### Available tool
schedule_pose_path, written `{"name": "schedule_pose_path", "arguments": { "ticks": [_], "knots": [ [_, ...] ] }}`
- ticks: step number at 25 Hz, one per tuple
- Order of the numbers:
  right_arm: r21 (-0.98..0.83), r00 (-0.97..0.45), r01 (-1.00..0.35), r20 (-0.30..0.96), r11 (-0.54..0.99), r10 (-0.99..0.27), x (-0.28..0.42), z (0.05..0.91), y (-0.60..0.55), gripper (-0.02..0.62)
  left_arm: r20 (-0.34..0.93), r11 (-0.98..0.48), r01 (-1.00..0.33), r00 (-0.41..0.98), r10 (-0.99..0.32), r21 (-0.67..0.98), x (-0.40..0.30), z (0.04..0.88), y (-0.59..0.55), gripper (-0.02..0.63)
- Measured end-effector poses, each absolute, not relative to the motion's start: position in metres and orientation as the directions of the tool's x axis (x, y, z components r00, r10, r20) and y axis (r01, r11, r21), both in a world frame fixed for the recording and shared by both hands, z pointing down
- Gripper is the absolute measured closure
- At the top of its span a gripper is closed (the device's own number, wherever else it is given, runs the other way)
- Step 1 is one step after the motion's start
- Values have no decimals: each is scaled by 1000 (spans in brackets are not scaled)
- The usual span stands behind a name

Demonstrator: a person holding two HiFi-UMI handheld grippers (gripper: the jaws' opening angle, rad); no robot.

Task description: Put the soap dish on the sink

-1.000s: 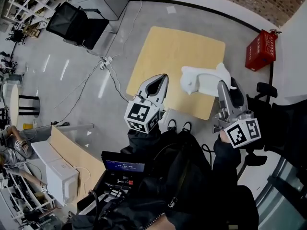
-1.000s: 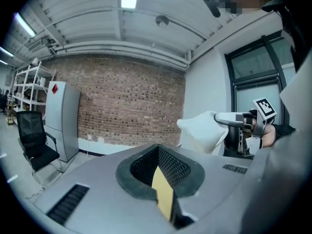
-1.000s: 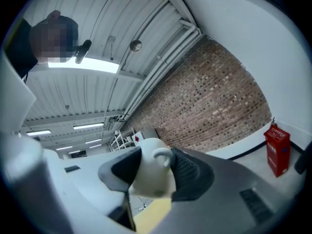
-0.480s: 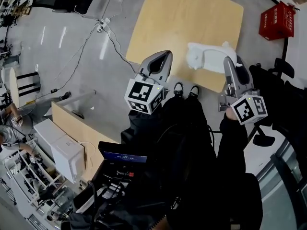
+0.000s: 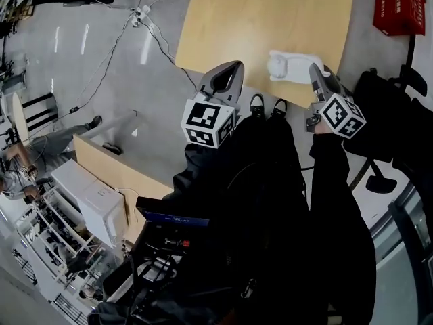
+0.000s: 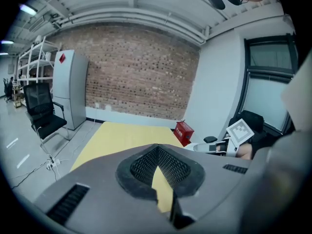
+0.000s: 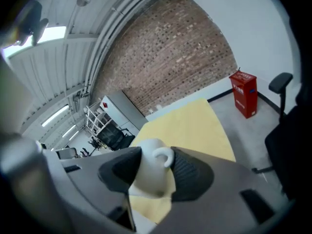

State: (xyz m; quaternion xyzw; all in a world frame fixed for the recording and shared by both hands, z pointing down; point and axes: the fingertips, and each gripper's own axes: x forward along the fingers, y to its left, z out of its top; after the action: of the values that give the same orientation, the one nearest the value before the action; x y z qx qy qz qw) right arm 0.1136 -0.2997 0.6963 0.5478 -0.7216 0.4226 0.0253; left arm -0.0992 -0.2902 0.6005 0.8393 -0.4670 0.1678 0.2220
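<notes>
Brick wall [image 6: 136, 77] behind; pale yellow table [image 5: 257, 19] on grey floor. White sink [image 5: 284, 66] sits near the table's edge, just left of the right claw [image 5: 314, 68]. Right claw's jaws are parted, the sink's curled tap between them. Soap dish: possibly part of that white mass, not separable. Left claw [image 5: 232, 70] is clenched, empty, well left of the sink. Red crate [image 5: 398, 9] lies beyond the right claw; its contents are unseen and its white print is unreadable.

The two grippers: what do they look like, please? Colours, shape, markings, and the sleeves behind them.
The left gripper and the right gripper have smooth grey shells that taper forward. Their fingers are lined with black ribbed pads. Each carries a white cube printed with black square markers. The sleeves are black.
</notes>
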Motion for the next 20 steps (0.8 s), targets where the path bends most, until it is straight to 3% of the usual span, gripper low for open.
{"name": "schedule_pose_path", "arguments": {
  "ticks": [12,20],
  "knots": [
    [-483,-340,-875,648,-23,-682,109,789,-303,403,528,-438,-873,480,-700,213,-115,616,-275,604],
    [-476,-331,-879,654,-30,-680,109,807,-299,403,543,-431,-878,471,-695,210,-119,618,-269,604]
  ]
}}
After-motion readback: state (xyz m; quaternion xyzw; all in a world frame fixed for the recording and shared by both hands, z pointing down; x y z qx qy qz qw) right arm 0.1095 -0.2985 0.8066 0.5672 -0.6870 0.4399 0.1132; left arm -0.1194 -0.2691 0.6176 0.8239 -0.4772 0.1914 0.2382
